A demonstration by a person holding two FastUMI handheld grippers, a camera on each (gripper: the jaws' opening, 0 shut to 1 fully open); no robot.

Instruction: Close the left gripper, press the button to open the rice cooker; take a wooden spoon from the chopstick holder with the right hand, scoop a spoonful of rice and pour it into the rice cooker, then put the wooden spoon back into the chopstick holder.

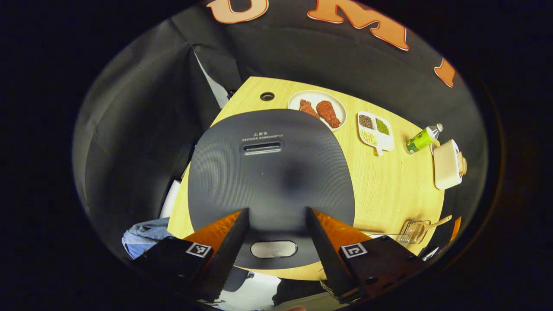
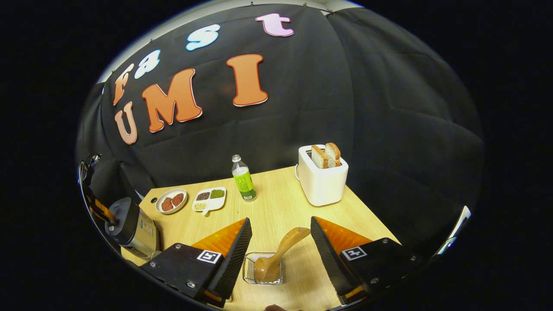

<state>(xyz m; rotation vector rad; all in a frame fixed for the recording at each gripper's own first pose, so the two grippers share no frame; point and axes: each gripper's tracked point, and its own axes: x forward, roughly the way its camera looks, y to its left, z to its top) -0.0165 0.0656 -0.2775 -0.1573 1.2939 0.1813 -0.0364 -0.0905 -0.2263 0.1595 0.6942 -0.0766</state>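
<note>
The dark grey rice cooker point(image 1: 272, 172) stands with its lid down, seen from above in the left gripper view. Its oval silver button point(image 1: 274, 249) sits at the lid's near edge. My left gripper point(image 1: 277, 211) hovers over the lid, open, with the button showing between its fingers. In the right gripper view the wooden spoon point(image 2: 283, 250) leans in the wire chopstick holder point(image 2: 262, 268). My right gripper point(image 2: 281, 220) is open just above it, nothing held. The cooker point(image 2: 131, 226) stands far left there. The holder point(image 1: 412, 233) and spoon point(image 1: 434, 224) lie to the cooker's right.
A white divided dish point(image 2: 208, 198) of dark, green and pale grains, a plate of red meat point(image 2: 171, 201), a green bottle point(image 2: 243, 179) and a white toaster point(image 2: 322, 181) with two bread slices stand along the wooden table's point(image 2: 281, 203) back. Black cloth walls surround it.
</note>
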